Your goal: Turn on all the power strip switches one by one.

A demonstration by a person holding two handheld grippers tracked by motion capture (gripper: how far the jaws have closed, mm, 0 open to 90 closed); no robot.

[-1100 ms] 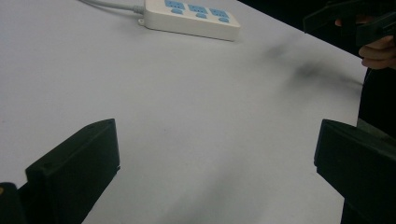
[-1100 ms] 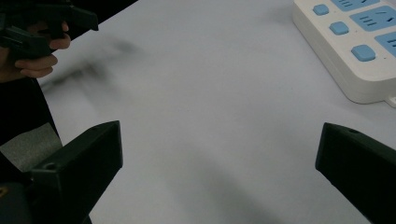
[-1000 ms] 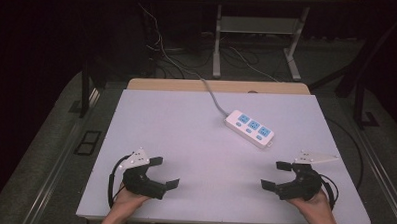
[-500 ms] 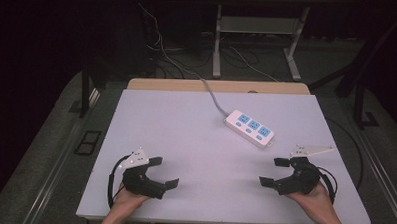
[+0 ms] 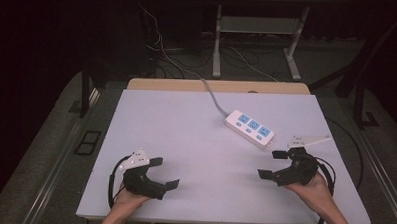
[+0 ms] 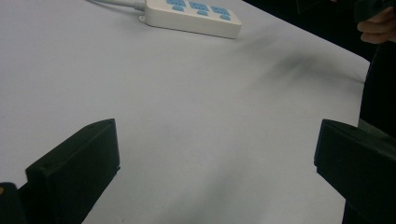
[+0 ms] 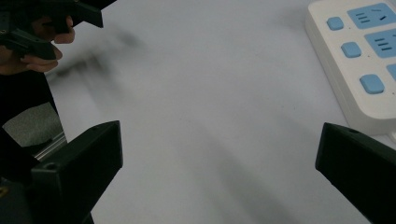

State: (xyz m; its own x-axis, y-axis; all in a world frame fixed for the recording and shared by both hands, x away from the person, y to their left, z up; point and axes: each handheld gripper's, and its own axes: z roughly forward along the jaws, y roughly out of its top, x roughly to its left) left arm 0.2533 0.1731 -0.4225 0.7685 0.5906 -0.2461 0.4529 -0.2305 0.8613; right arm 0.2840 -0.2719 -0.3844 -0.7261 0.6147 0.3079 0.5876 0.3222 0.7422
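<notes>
High view: power strip (image 5: 249,128) near right gripper (image 5: 272,164), apart.

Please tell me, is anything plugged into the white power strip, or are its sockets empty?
Empty. The power strip lies flat on the table, and its three blue sockets show no plug; just its own grey cord runs off the far edge.

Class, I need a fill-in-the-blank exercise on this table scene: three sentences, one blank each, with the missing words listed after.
1. The power strip has ___ blue sockets.
2. Both the left gripper and the right gripper have their jaws ___.
3. The gripper nearer the power strip is the ___ one.

Missing words: three; open; right
</notes>
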